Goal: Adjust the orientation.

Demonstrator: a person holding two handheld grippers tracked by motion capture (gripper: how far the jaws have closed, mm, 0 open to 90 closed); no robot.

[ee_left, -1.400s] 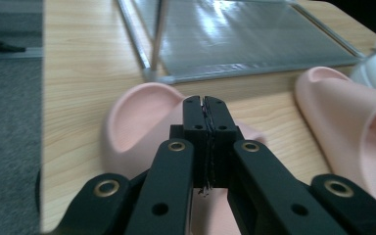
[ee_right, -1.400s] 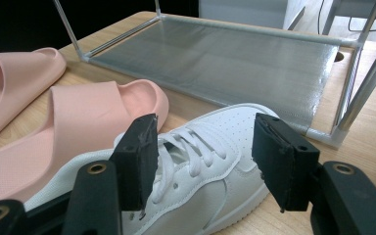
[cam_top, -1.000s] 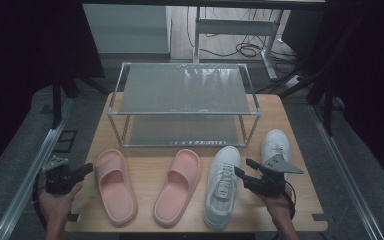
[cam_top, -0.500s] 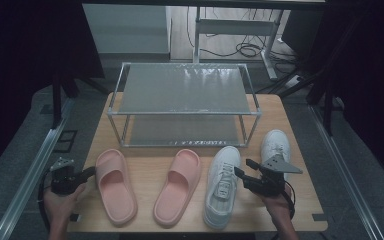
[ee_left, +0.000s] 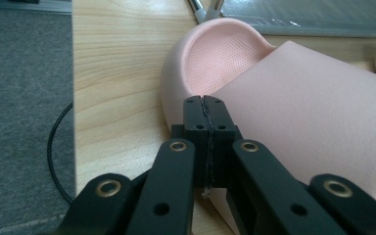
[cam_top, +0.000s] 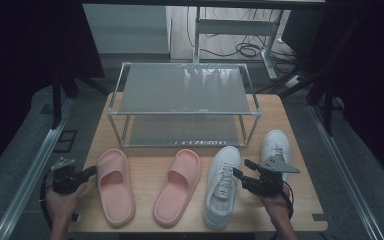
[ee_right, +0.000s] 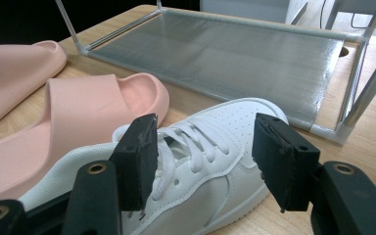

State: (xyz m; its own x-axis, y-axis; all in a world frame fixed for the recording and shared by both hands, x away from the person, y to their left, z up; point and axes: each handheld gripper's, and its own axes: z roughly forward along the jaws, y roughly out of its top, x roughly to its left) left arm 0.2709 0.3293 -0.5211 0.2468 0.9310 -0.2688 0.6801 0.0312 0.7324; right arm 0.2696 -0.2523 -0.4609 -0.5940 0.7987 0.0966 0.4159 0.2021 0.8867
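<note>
High view: pink slipper (cam_top: 114,187) lies on the wooden surface (cam_top: 300,125), far left.
Left tool (ee_left: 206,108): jaws pressed together, empty, seemingly just touching it.
Right tool (ee_right: 203,156): wide open over white sneaker (ee_right: 210,161).

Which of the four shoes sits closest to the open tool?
The white sneaker beside the pink slippers: the right tool hovers at its laces; the other sneaker lies beyond.
</note>
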